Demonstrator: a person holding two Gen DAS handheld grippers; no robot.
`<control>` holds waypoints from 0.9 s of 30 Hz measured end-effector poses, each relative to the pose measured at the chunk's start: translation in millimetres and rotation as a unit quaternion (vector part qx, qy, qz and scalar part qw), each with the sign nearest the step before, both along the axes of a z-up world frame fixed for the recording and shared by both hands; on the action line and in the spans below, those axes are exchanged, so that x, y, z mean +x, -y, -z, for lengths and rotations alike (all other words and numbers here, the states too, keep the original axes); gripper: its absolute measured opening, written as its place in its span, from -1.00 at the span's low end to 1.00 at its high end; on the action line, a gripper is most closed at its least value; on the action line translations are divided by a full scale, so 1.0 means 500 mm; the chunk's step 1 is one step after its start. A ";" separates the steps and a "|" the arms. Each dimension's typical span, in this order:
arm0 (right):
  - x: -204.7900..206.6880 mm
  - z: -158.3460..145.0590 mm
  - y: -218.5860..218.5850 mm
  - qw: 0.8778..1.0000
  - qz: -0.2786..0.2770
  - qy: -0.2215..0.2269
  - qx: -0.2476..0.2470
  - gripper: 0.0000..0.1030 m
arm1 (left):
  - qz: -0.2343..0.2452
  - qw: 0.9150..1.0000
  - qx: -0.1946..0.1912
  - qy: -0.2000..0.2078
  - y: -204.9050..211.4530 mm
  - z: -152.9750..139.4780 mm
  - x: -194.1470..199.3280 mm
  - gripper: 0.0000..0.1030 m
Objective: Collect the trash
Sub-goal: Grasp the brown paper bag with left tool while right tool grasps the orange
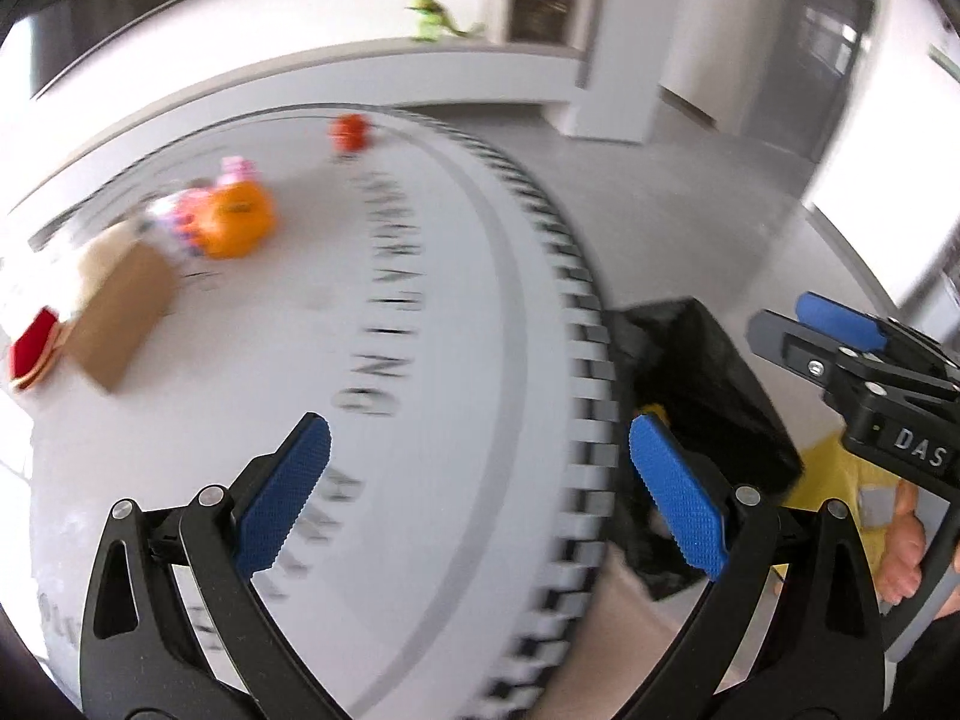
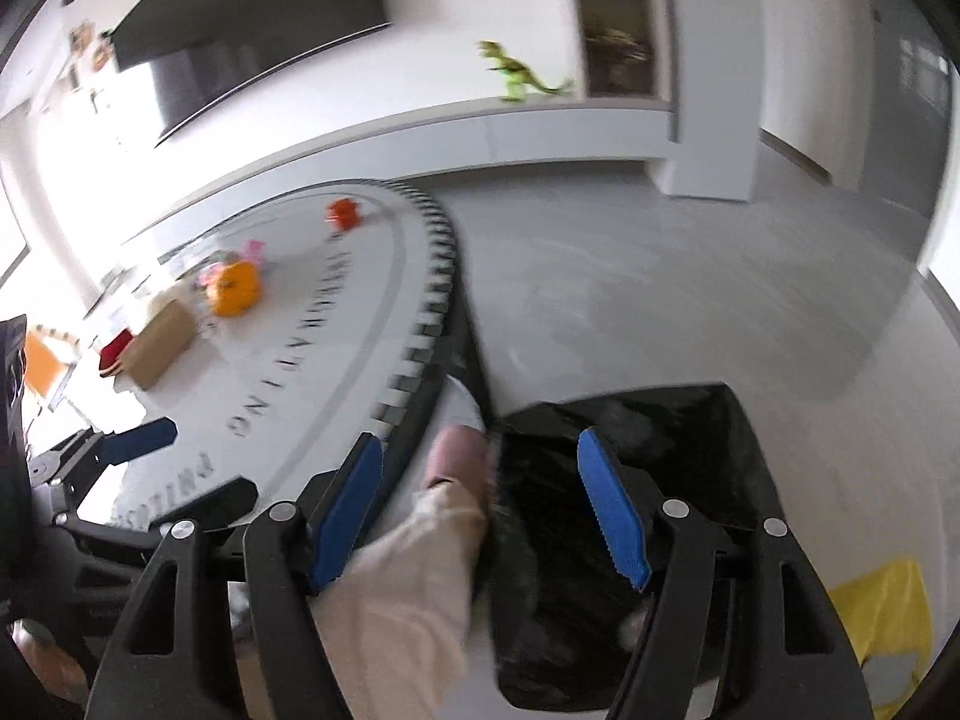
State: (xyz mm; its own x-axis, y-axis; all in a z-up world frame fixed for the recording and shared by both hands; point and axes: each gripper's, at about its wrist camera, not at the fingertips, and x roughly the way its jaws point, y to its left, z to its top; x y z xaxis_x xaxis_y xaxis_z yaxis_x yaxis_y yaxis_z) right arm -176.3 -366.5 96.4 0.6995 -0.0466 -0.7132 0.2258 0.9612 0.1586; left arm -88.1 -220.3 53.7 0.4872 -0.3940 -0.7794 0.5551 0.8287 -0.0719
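Trash here appears to be the brown paper bag (image 1: 120,312) and the bright wrappers and orange pack (image 1: 237,222) at the desk's (image 1: 456,300) far left edge, well apart from both sets of fingers. Nearest, the left gripper (image 1: 480,492) hangs over the desk's near edge, fingers wide and empty. The right gripper (image 2: 483,516) is beside the desk over the black bin bag (image 2: 672,438) on the floor, fingers apart with nothing between them. Judging by this, the step in hand is a reach for a new piece. The next move calls for carrying across the lettered desk toward the bag and wrappers; a red item (image 1: 350,131) sits farther, near the far edge.
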 end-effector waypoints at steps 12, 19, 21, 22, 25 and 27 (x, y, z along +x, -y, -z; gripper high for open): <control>0.167 -0.025 -0.160 0.996 -0.088 0.002 -0.007 0.34 | -0.123 0.992 -0.025 0.004 -0.226 -0.013 0.142 0.88; 0.250 -0.008 -0.228 0.992 -0.123 -0.012 -0.006 0.34 | -0.139 0.990 -0.005 0.017 -0.287 -0.002 0.235 0.88; 0.266 -0.003 -0.233 0.992 -0.127 -0.016 -0.001 0.34 | -0.129 0.991 0.012 0.027 -0.280 0.004 0.258 0.88; 0.275 0.000 -0.236 0.992 -0.128 -0.017 0.002 0.34 | -0.125 0.991 0.020 0.032 -0.281 0.006 0.268 0.88; 0.302 0.011 -0.243 0.991 -0.129 -0.023 0.010 0.34 | -0.108 0.991 0.055 0.050 -0.268 0.018 0.304 0.88; 0.314 0.016 -0.245 0.991 -0.130 -0.027 0.014 0.34 | -0.102 0.990 0.072 0.059 -0.262 0.026 0.322 0.88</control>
